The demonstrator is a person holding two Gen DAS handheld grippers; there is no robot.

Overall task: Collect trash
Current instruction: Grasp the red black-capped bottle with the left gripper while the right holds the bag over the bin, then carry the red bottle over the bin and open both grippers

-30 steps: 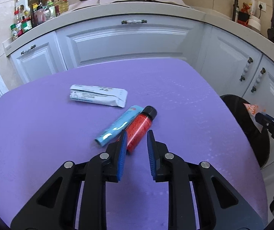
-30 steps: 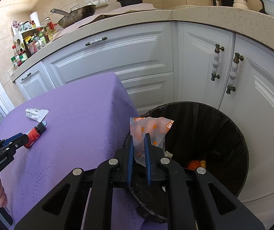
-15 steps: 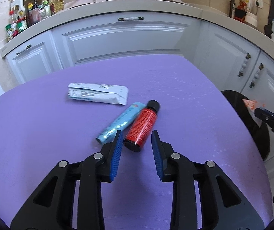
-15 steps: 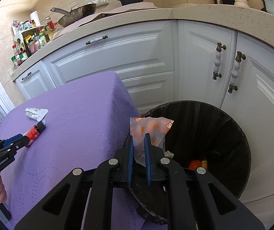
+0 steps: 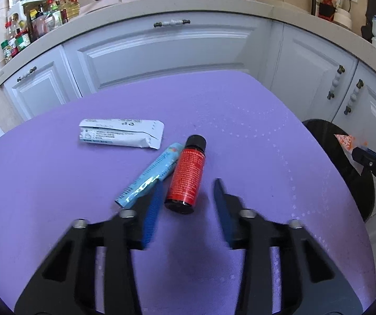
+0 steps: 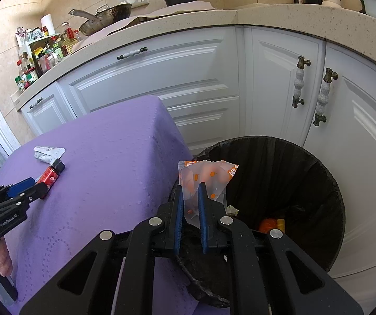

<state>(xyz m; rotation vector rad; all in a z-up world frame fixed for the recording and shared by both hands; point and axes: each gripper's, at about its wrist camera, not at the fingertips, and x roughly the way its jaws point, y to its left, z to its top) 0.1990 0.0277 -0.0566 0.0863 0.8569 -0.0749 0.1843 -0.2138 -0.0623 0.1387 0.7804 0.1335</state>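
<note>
Trash is split between my two grippers: the orange-spotted wrapper point(image 6: 206, 181) is pinched in my right gripper point(image 6: 191, 204), whose jaws are clenched tight on its lower half, so the wrapper stands up out of the fingertips. Just beyond and below that gripper gapes the black-lined bin point(image 6: 319, 173), with something orange lying at its bottom. White cabinet doors point(image 6: 274, 84) rise behind the bin.

My left gripper point(image 5: 185, 202) hangs over the purple tablecloth point(image 5: 240, 136) with its jaws apart; they have just been closing in a little, and its fingers look smeared by blur. The base of the red bottle point(image 5: 188, 176) sits between the two fingertips, but I see neither pad pressing on it. The bottle lies on its side, black cap pointing away from the gripper. Touching the bottle on its left side lies a light blue tube point(image 5: 151, 176), slanting the same way, its near end just ahead of the left fingertip. Farther out from the gripper and to the left rests a white packet point(image 5: 119, 134), lying flat and apart from the other two. At the far right edge of the left wrist view I can see the wrapper's corner above the bin
</note>
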